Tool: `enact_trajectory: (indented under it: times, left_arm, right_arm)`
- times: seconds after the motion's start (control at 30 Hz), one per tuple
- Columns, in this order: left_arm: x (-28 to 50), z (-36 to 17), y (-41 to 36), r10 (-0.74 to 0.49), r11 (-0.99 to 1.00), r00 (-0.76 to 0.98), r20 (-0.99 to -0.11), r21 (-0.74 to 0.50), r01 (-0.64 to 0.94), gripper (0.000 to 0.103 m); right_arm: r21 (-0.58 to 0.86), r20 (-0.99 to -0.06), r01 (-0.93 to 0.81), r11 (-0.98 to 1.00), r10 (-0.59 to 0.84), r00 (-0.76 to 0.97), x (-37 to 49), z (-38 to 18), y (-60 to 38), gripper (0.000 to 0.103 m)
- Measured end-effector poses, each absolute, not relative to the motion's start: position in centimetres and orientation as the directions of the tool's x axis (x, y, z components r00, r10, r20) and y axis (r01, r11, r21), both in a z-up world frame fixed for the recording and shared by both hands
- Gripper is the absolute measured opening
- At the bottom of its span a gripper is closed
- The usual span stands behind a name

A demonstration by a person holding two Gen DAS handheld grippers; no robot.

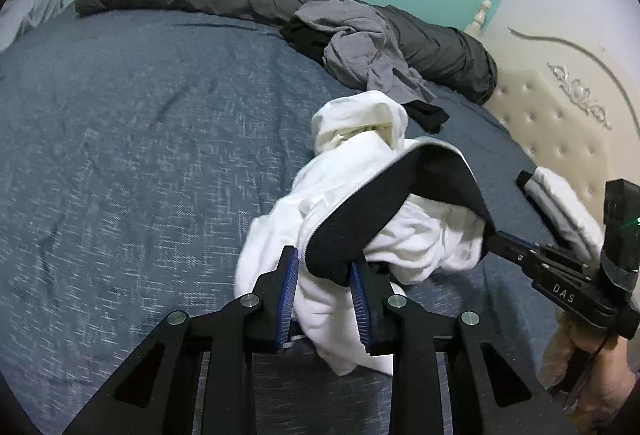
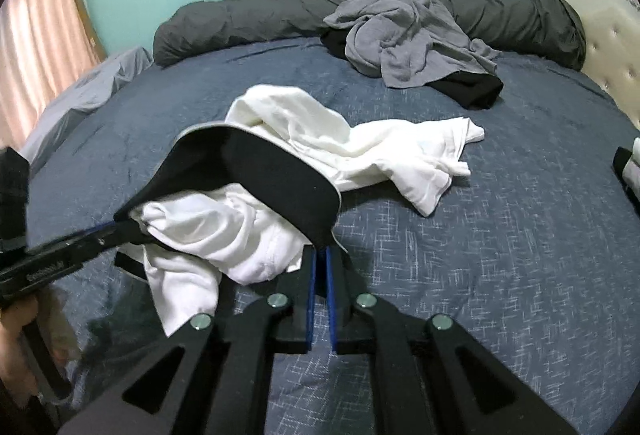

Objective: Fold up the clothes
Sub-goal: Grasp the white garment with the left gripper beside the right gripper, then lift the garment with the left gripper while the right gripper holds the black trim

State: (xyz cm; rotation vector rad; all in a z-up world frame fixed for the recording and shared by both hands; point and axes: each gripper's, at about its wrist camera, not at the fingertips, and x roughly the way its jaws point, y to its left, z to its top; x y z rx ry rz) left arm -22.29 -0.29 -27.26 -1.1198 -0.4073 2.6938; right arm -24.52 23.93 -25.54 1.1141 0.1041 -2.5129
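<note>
A white garment point(image 1: 348, 175) with a wide black waistband point(image 1: 380, 203) lies crumpled on the blue bedspread point(image 1: 140, 135). My left gripper point(image 1: 326, 263) is shut on one end of the waistband, with white cloth bunched between its blue pads. In the right wrist view my right gripper point(image 2: 321, 251) is shut on the other end of the waistband point(image 2: 256, 171), its pads nearly touching. The band arches up between the two grippers, lifted off the bed. The rest of the white garment point(image 2: 400, 151) trails away across the bed. Each gripper shows in the other's view: right gripper point(image 1: 494, 235), left gripper point(image 2: 116, 227).
A crumpled grey garment point(image 2: 400, 35) lies over a black one point(image 2: 468, 87) at the far side, against a rolled dark grey duvet point(image 2: 240, 19). A folded white and black item point(image 1: 560, 195) sits by the cream headboard point(image 1: 560, 107). A hand point(image 1: 592, 375) holds the right gripper.
</note>
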Motion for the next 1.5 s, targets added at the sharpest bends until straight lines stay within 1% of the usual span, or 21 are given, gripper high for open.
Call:
enact_trajectory:
  times: [0.07, 0.1, 0.2, 0.33, 0.47, 0.5, 0.7, 0.8, 0.93, 0.97, 1.0, 1.03, 1.07, 1.2, 1.33, 1.5]
  left_arm:
    - [-22.3, -27.1, -0.3, 0.267, -0.949, -0.698, -0.664, -0.305, -0.073, 0.029]
    - [-22.2, -27.1, -0.3, 0.26, -0.952, -0.7, -0.665, -0.296, -0.072, 0.029]
    - [-22.2, -26.9, -0.2, 0.238, -0.961, -0.705, -0.668, -0.267, -0.071, 0.029]
    - [-22.1, -26.6, -0.2, 0.209, -0.971, -0.712, -0.671, -0.229, -0.069, 0.029]
    - [-21.9, -26.3, 0.0, 0.209, -0.972, -0.718, -0.664, -0.219, -0.081, 0.03]
    - [-22.0, -26.4, 0.0, 0.208, -0.973, -0.716, -0.666, -0.217, -0.081, 0.03]
    - [-22.2, -26.7, 0.0, 0.205, -0.974, -0.711, -0.672, -0.214, -0.078, 0.03]
    - [-22.3, -26.7, 0.2, 0.199, -0.977, -0.709, -0.676, -0.194, -0.089, 0.029]
    - [-22.5, -26.9, 0.1, 0.211, -0.975, -0.701, -0.681, -0.198, -0.101, 0.028]
    - [-22.5, -27.0, 0.1, 0.212, -0.975, -0.699, -0.683, -0.195, -0.105, 0.024]
    - [-22.6, -27.0, 0.1, 0.213, -0.975, -0.697, -0.684, -0.192, -0.108, 0.021]
    - [-22.6, -27.0, 0.2, 0.212, -0.976, -0.696, -0.686, -0.186, -0.113, 0.016]
    - [-22.6, -27.0, 0.2, 0.211, -0.976, -0.695, -0.687, -0.181, -0.117, 0.012]
    - [-22.3, -26.4, -0.1, 0.214, -0.976, -0.7, -0.681, -0.175, -0.128, 0.006]
    - [-21.0, -24.4, -0.2, 0.214, -0.977, -0.728, -0.651, -0.161, -0.143, 0.006]
    - [-18.6, -20.3, -0.5, 0.205, -0.979, -0.769, -0.605, -0.142, -0.149, 0.005]
  right_arm:
    - [0.042, -0.731, 0.38, -0.924, -0.287, -0.619, -24.5, -25.9, 23.4, 0.009]
    - [0.007, -0.728, 0.375, -0.927, -0.262, -0.634, -24.5, -25.9, 23.2, 0.013]
    - [-0.02, -0.72, 0.365, -0.931, -0.24, -0.651, -24.7, -26.1, 23.0, 0.02]
    - [0.0, -0.725, 0.376, -0.926, -0.259, -0.638, -24.5, -26.1, 22.9, 0.02]
    - [-0.034, -0.684, 0.403, -0.915, -0.273, -0.677, -22.4, -25.3, 22.5, 0.02]
    - [-0.036, -0.677, 0.414, -0.909, -0.283, -0.68, -21.8, -25.4, 22.2, 0.023]
    - [-0.061, -0.689, 0.432, -0.9, -0.276, -0.671, -21.1, -26.7, 20.8, 0.027]
    - [-0.082, -0.704, 0.425, -0.901, -0.25, -0.665, -21.7, -27.8, 20.3, 0.027]
    - [-0.079, -0.715, 0.421, -0.904, -0.242, -0.655, -23.2, -28.8, 20.5, 0.026]
    - [-0.076, -0.718, 0.418, -0.905, -0.242, -0.653, -23.5, -29.0, 20.7, 0.02]
    - [-0.072, -0.719, 0.417, -0.906, -0.242, -0.651, -23.9, -29.1, 20.9, 0.009]
    - [-0.067, -0.717, 0.42, -0.905, -0.249, -0.652, -24.0, -28.9, 21.1, 0.008]
    - [-0.059, -0.711, 0.423, -0.904, -0.26, -0.654, -24.0, -28.6, 21.3, 0.005]
    - [-0.01, -0.687, 0.418, -0.909, -0.298, -0.663, -23.9, -26.7, 22.8, 0.003]
    - [0.035, -0.658, 0.408, -0.912, -0.329, -0.677, -23.6, -23.8, 24.6, 0.003]
    - [0.002, -0.598, 0.459, -0.888, -0.369, -0.712, -20.9, -17.6, 25.0, 0.002]
